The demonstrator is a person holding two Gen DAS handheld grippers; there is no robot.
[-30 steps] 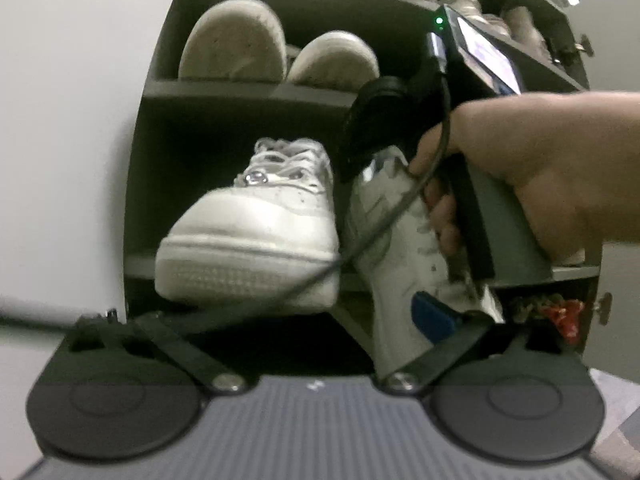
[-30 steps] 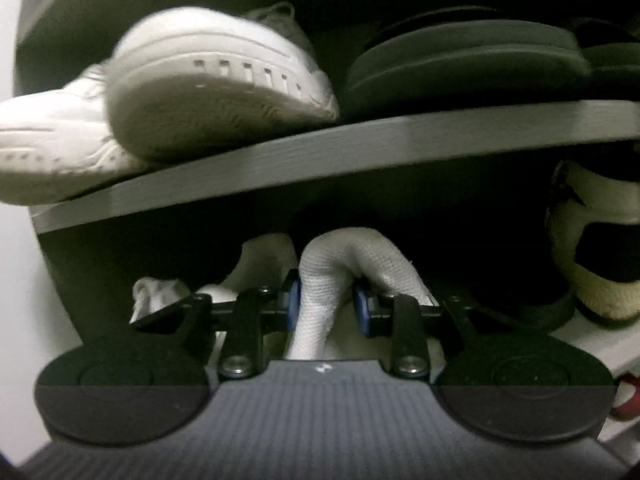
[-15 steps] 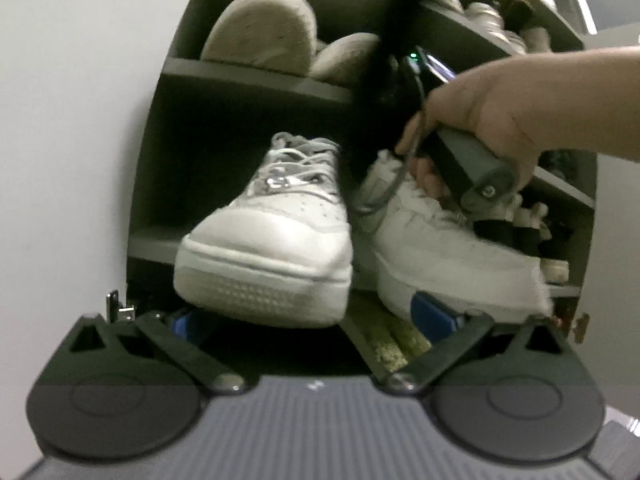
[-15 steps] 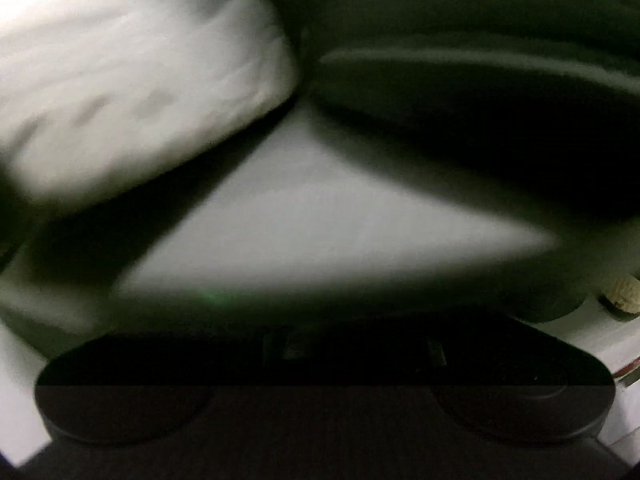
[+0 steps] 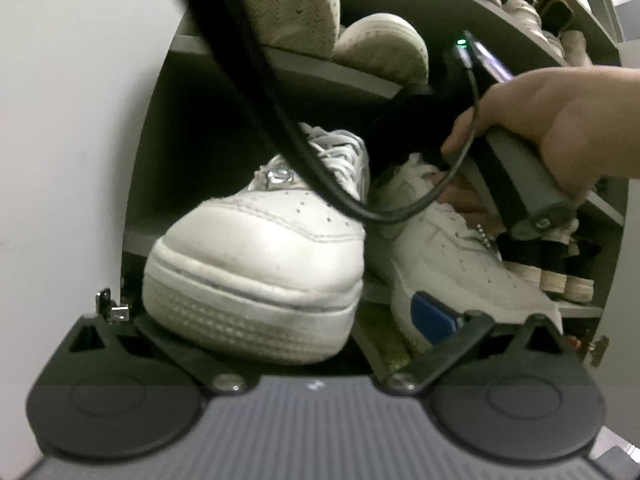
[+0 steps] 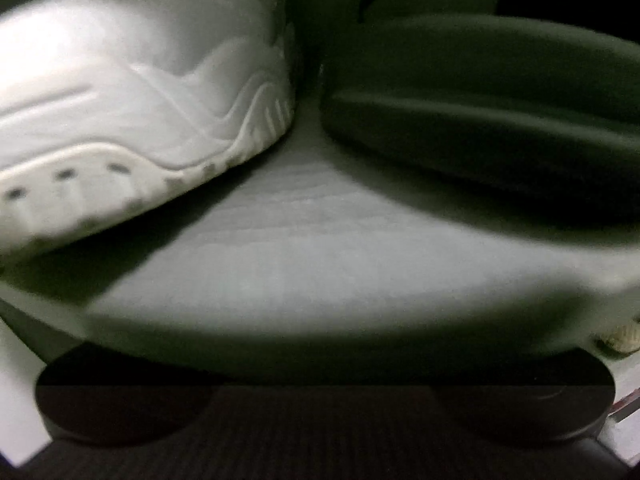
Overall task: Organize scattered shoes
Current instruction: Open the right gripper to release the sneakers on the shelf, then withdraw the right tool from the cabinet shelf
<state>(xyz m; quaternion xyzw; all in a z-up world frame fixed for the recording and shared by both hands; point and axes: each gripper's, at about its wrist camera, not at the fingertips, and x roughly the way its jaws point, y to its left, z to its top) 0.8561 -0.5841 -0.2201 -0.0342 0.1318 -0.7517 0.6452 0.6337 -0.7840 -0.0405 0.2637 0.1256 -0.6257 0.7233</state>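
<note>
Nearest, the left gripper (image 5: 280,320) stands with jaws wide apart around the toe of a white sneaker (image 5: 260,256) on the rack's lower shelf (image 5: 168,240). Just beside it, the second sneaker (image 5: 460,248) lies level, where a second ago it hung toe-down; the right gripper (image 5: 404,136) reaches behind it, jaw state indiscernible. Judged step: pairing the sneakers; next, squaring them together.

- The left gripper (image 5: 280,316) stands with jaws spread wide — one blue pad (image 5: 434,314) showing.
- The right hand (image 5: 560,128) grips the right gripper's handle (its fingertips are out of sight).
</note>
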